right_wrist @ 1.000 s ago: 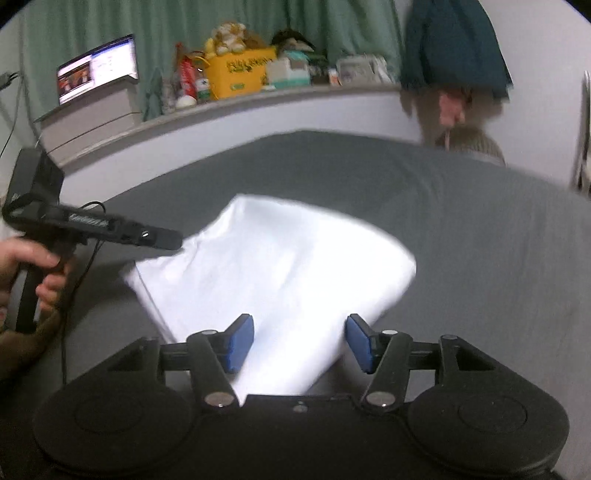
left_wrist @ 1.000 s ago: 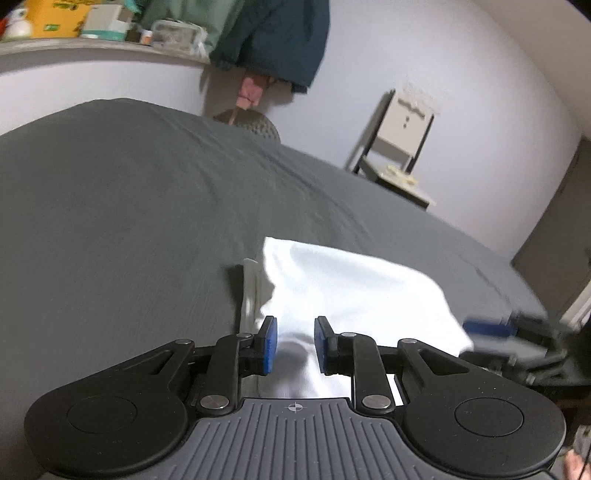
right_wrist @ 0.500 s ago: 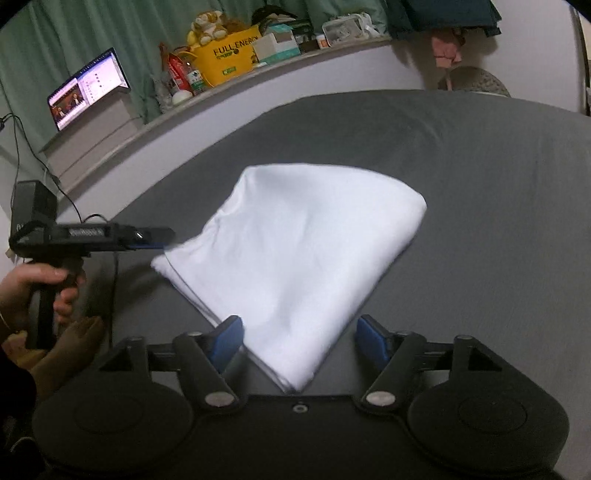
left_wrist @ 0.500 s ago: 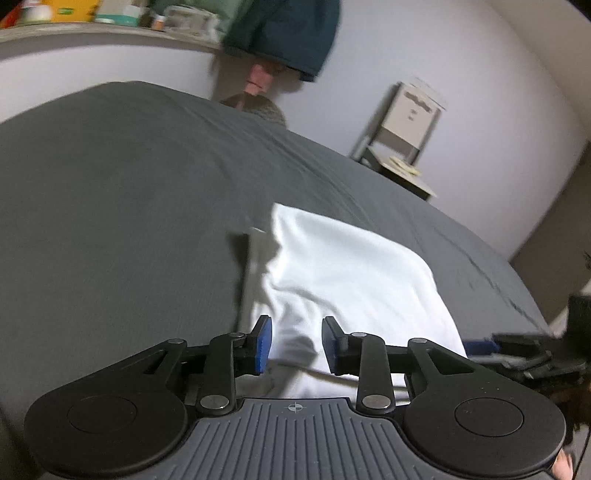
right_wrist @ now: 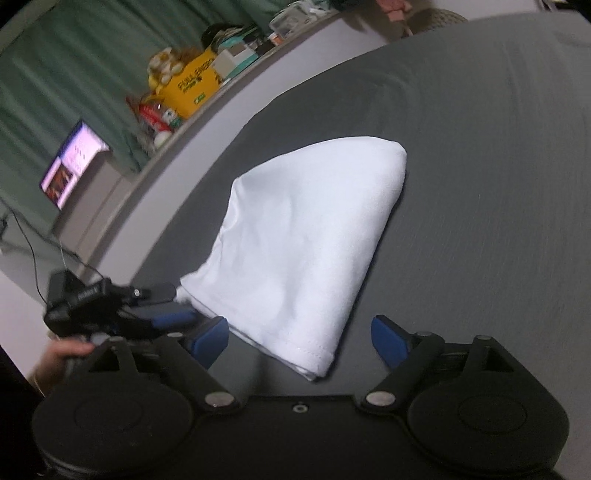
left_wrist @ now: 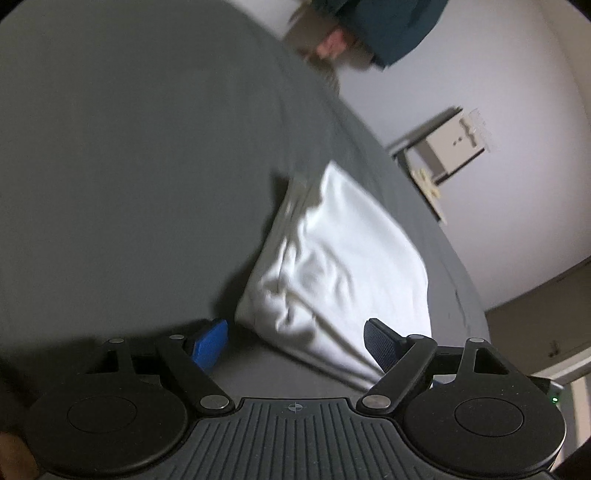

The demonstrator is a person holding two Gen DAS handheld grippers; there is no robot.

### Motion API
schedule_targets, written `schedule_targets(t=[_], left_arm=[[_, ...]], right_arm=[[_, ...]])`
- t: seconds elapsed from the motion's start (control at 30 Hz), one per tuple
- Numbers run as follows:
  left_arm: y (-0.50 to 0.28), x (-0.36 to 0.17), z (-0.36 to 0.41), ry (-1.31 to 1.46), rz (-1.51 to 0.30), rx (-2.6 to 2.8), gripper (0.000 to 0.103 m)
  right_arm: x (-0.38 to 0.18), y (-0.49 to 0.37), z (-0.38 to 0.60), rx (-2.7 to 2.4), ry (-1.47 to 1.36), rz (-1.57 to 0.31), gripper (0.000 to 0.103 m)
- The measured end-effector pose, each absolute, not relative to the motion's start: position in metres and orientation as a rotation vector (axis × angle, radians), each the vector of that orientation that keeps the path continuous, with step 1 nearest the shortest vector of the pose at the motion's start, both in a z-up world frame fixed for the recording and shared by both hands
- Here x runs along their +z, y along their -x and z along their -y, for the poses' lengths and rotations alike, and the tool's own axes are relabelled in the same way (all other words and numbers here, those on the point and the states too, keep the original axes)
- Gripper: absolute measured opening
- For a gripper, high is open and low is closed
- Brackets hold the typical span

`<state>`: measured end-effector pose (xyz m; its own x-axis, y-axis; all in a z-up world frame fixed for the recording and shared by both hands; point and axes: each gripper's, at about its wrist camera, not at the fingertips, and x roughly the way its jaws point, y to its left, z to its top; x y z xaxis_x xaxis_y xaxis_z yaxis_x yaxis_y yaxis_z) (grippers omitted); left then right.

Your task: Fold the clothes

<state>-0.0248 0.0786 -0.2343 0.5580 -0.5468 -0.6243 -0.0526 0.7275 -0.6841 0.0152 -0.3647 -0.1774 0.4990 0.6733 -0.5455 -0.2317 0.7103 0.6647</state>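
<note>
A folded white garment [left_wrist: 332,273] [right_wrist: 306,240] lies on the dark grey bed sheet [left_wrist: 129,166] [right_wrist: 498,166]. My left gripper [left_wrist: 295,343] hovers at the garment's near corner, its jaws opening wide, and the blue pads do not press the cloth. My right gripper [right_wrist: 299,343] stands at another corner, jaws also opening, with the hemmed corner lying loose between the pads. In the right wrist view the left gripper [right_wrist: 162,306] shows at the garment's left corner, held by a hand [right_wrist: 62,354].
A grey ledge [right_wrist: 258,74] behind the bed carries a yellow box [right_wrist: 192,85], packets and a lit laptop [right_wrist: 72,162]. Green curtains hang behind it. A dark teal garment [left_wrist: 391,26] hangs on the pale wall, and a small white chair [left_wrist: 443,147] stands past the bed's edge.
Both grippers' jaws have spread wide and let go of the garment, which now lies flat on the sheet. Both views have rolled and dropped a little closer to the bed.
</note>
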Motion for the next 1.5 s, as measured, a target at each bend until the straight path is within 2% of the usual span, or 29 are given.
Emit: schedule_targets(t=[0.23,0.37,0.4,0.43,0.5,0.77,0.97,1.5], left_arm=[[0.025,-0.255,-0.089,1.01,-0.964,-0.328,0.083],[0.019,-0.254,-0.083,1.027,-0.953,-0.318,0.083],[0.016,-0.253,-0.08,1.022,-0.953,-0.318,0.086],[0.014,-0.252,-0.077,1.027,-0.949,-0.324,0.095],[0.009,-0.251,-0.071,1.035,-0.944,-0.336,0.103],[-0.003,-0.247,-0.064,1.022,-0.92,-0.369,0.102],[-0.009,-0.249,-0.062,1.003,-0.9,-0.402,0.102],[-0.015,-0.238,-0.056,0.927,-0.887,-0.445,0.1]], right_arm=[[-0.191,-0.024,0.382,0.554,-0.795,-0.911,0.086],[-0.198,-0.033,0.384,0.53,-0.892,-0.907,0.087],[-0.199,-0.036,0.384,0.524,-0.913,-0.904,0.087],[-0.2,-0.039,0.383,0.519,-0.927,-0.901,0.087],[-0.201,-0.046,0.382,0.501,-0.944,-0.889,0.087],[-0.195,-0.088,0.369,0.429,-0.889,-0.865,0.087],[-0.184,-0.119,0.355,0.4,-0.798,-0.869,0.098],[-0.183,-0.107,0.346,0.415,-0.713,-0.812,0.095]])
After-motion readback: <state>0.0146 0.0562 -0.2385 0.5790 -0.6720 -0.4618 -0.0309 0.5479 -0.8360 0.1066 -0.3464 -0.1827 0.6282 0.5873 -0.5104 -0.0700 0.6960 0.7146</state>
